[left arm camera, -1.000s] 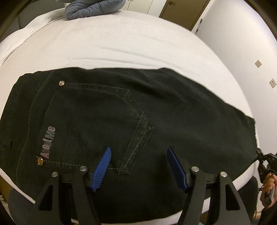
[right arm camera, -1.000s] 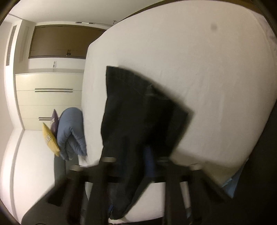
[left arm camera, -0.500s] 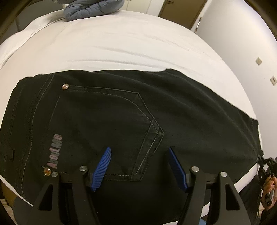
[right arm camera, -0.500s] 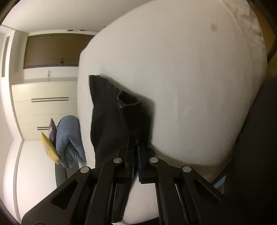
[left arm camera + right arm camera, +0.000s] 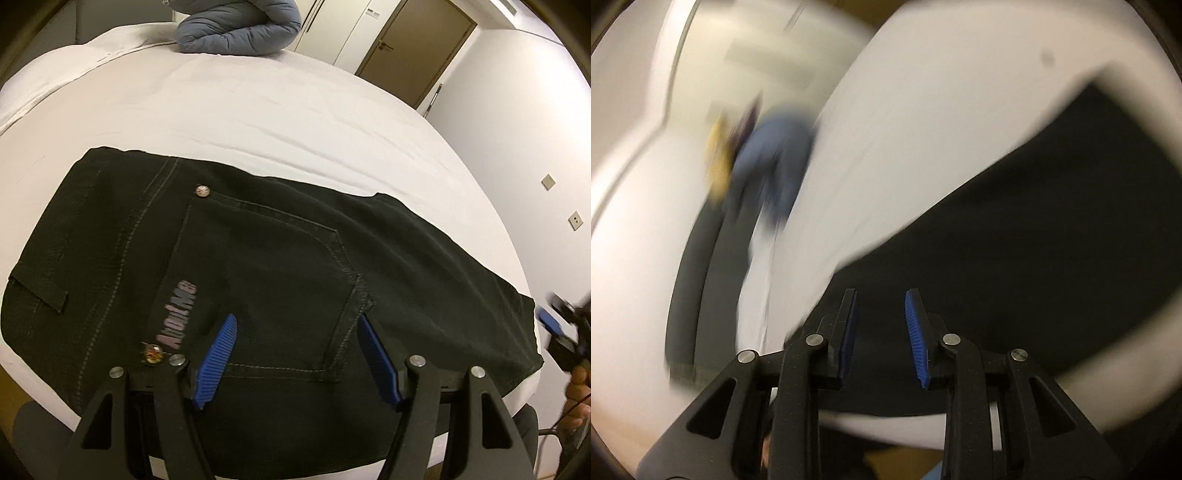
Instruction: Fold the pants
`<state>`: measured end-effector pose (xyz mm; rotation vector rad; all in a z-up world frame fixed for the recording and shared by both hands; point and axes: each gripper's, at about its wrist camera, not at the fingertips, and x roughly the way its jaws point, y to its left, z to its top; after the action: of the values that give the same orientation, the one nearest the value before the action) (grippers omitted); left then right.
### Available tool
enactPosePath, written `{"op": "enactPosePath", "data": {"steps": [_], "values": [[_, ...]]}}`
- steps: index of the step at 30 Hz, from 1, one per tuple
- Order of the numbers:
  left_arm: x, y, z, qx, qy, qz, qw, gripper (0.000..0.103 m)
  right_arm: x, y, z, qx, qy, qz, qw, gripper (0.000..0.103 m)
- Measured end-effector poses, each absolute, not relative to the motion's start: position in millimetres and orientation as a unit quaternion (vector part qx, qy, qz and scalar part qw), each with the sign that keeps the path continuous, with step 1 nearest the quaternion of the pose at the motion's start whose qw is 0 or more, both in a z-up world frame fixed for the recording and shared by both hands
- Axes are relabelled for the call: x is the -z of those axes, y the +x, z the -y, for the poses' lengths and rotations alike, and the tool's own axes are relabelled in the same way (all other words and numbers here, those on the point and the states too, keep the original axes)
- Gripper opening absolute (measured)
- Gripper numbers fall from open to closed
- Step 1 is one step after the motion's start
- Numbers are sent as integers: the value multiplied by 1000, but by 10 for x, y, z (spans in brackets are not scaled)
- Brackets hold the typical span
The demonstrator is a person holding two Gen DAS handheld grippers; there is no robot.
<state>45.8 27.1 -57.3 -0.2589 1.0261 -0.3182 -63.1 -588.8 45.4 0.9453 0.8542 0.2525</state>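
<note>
Black jeans (image 5: 280, 266) lie folded flat across the near part of a white bed (image 5: 258, 103), back pocket and a grey logo facing up. My left gripper (image 5: 297, 328) is open and empty, hovering over the pocket's lower edge. My right gripper (image 5: 881, 317) is open and empty above the black fabric (image 5: 1015, 236); that view is motion-blurred. The right gripper also shows in the left wrist view (image 5: 565, 332) at the jeans' right end.
A rolled blue-grey duvet (image 5: 240, 26) lies at the far side of the bed. A brown door (image 5: 413, 40) and white wall with sockets are at the right. The bed's near edge runs just below the jeans.
My right gripper was shut on the jeans' end and has let go and opened, swinging quickly. My left gripper stayed open and shifted over the jeans.
</note>
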Motion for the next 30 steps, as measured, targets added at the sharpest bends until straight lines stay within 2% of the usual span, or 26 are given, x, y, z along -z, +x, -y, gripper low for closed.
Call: {"op": "enactPosePath", "data": {"steps": [5,7,8,11,13,15,16,19,20,21,23,27,30], "values": [[659,497,-306,162,-118,-484,852,71,148,204,4817,-194,415,-498,736,26],[652,498,-320,167,-111,-481,853,71,428,318,4782,-148,392,-530,737,10],[628,503,-337,169,-111,-479,854,71,526,326,4888,-145,408,-517,738,0],[487,478,-441,156,-107,-454,871,71,514,137,5379,-73,452,-471,754,0],[384,446,-557,142,-103,-437,882,71,357,2,5667,3,433,-453,779,0],[259,353,-724,131,-112,-408,897,71,146,-9,5717,32,399,-456,795,8],[204,283,-847,121,-124,-393,903,71,48,36,5634,15,382,-460,802,8],[157,109,-1260,79,-168,-381,906,71,-298,345,4843,-114,301,-485,813,14],[149,45,-1433,66,-195,-377,903,71,-411,408,4525,-143,255,-486,824,25],[145,-3,-1569,58,-215,-373,901,71,-523,485,4176,-168,199,-483,836,42],[94,-112,-1800,40,-247,-360,899,71,-736,597,3320,-231,68,-459,855,58],[-38,-261,-2065,14,-250,-345,904,78,-871,736,1846,-341,-122,-416,834,58],[-65,-287,-2088,13,-234,-347,908,78,-759,801,996,-365,-236,-401,807,58]]}}
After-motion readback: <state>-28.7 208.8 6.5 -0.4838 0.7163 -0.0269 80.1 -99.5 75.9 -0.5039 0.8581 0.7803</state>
